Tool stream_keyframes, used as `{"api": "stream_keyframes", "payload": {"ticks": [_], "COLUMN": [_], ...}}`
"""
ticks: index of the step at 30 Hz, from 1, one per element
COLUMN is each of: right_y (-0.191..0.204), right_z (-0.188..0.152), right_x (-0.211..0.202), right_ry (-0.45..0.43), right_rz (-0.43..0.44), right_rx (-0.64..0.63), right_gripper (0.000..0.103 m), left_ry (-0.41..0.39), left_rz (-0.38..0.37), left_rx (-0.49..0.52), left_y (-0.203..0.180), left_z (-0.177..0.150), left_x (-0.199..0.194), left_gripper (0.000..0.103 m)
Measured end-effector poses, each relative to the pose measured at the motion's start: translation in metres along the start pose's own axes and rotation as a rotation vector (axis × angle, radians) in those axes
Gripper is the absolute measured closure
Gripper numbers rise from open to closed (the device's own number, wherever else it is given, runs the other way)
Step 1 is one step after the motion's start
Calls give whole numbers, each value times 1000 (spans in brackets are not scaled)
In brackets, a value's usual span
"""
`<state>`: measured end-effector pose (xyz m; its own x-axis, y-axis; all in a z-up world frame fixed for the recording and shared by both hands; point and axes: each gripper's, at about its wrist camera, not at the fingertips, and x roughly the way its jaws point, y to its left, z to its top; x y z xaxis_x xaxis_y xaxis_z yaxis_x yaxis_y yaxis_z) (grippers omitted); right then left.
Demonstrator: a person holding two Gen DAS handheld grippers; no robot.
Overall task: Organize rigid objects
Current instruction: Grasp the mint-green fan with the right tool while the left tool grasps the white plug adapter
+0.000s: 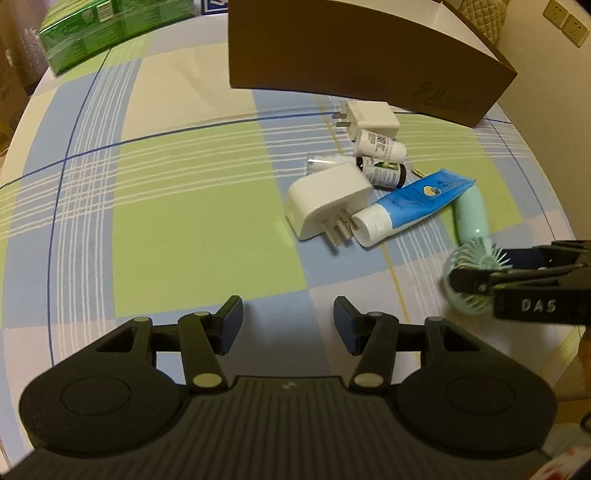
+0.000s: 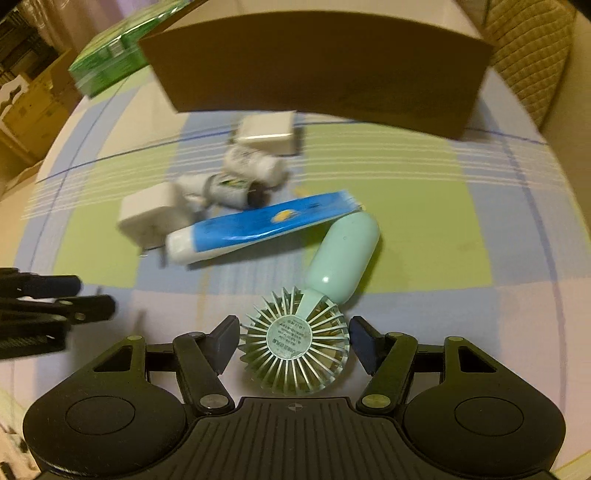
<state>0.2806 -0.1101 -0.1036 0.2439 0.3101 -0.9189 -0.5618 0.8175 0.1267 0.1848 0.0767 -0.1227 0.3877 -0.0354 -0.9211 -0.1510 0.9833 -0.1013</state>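
A mint-green handheld fan (image 2: 317,306) lies on the checked tablecloth, its round head between the open jaws of my right gripper (image 2: 293,338), pads close to its rim but apart. It also shows in the left wrist view (image 1: 471,221). Behind it lie a blue tube (image 2: 258,229), a large white plug adapter (image 1: 328,197), a dark small bottle (image 1: 384,173), a white bottle (image 1: 380,144) and a smaller white charger (image 1: 369,120). My left gripper (image 1: 288,325) is open and empty over bare cloth, left of the pile.
A brown cardboard box (image 1: 362,62) stands behind the pile. A green carton (image 1: 107,29) sits at the far left. The table edge (image 1: 565,339) runs close on the right. A quilted chair back (image 2: 532,55) stands beyond the table.
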Motion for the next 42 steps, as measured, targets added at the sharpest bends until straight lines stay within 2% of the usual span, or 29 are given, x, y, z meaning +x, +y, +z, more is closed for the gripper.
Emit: {"api": "stream_keyframes", "payload": {"ticks": [7, 10, 13, 18, 24, 26, 28, 31, 42], "right_y": [-42, -56, -68, -83, -91, -92, -94, -98, -100], "right_z": [-5, -9, -12, -19, -24, -25, -26, -25, -20], "right_x": [-11, -15, -17, -22, -24, -25, -26, -25, -22], "right_ry": [-20, -24, -19, -29, -38, -41, -45, -47, -53], "right_rz": [-25, -26, -52, -68, -63, -60, -59, -52, -46], "right_rx": [2, 20, 40, 72, 103, 111, 119, 133, 140], "right_gripper": [41, 41, 41, 41, 41, 41, 41, 41, 41], "left_ry": [-30, -65, -106, -177, -189, -184, -168, -153, -16], "left_rz": [-3, 10, -10, -26, -44, -54, -70, -59, -19], "left_rx": [43, 94, 146, 278, 369, 374, 366, 355, 194], "left_y": [-1, -2, -4, -15, -23, -23, -25, -30, -30], "left_z": [9, 14, 21, 31, 40, 41, 42, 41, 44], "left_x": [1, 0, -2, 3, 20, 22, 23, 22, 21], "left_gripper": [53, 53, 53, 53, 52, 53, 59, 61, 81]}}
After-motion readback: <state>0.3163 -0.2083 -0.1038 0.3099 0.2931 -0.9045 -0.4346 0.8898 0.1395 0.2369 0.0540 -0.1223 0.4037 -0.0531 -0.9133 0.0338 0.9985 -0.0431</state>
